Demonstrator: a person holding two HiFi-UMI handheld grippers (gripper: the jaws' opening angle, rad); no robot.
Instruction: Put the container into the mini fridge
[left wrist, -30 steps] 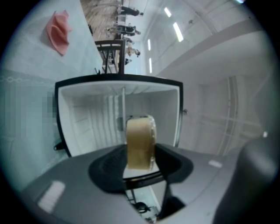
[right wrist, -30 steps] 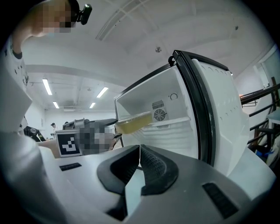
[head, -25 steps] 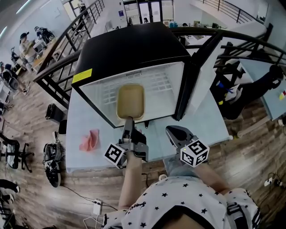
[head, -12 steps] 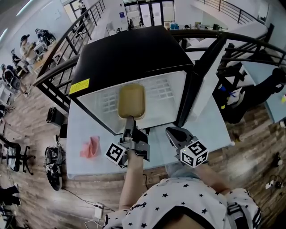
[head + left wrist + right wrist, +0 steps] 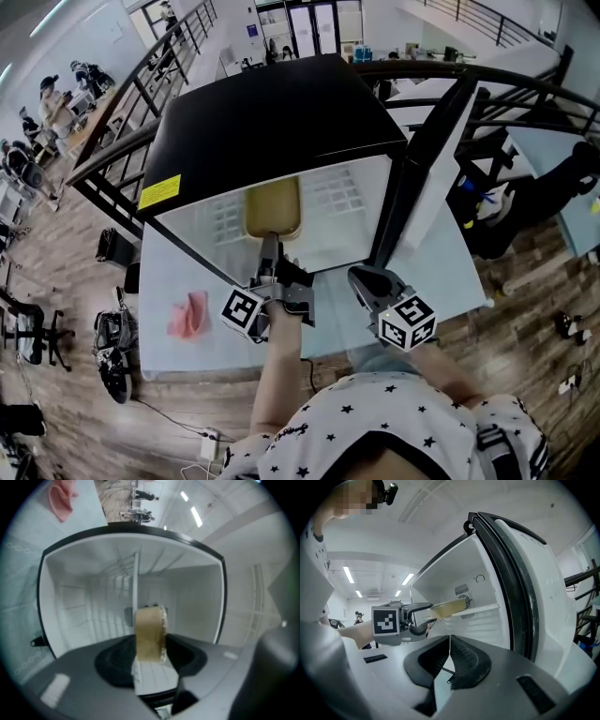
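Note:
The black mini fridge point(image 5: 272, 112) stands open on the table, its white inside facing me and its door point(image 5: 427, 159) swung out to the right. A flat tan container point(image 5: 273, 208) is partly inside the fridge at shelf height, and my left gripper point(image 5: 267, 255) is shut on its near edge. The left gripper view has the container point(image 5: 150, 633) edge-on between the jaws, with the wire shelf point(image 5: 136, 588) behind it. In the right gripper view the container point(image 5: 449, 607) hangs level with the white shelf. My right gripper point(image 5: 364, 277) hangs before the door, shut and empty.
A pink cloth point(image 5: 187, 312) lies on the pale blue table point(image 5: 178, 267) left of the fridge. The open door point(image 5: 525, 573) blocks the right side. Black railings run behind the fridge, and people sit far off at the left.
My left gripper has pushed forward, carrying the container deeper into the fridge. The right gripper has stayed where it was.

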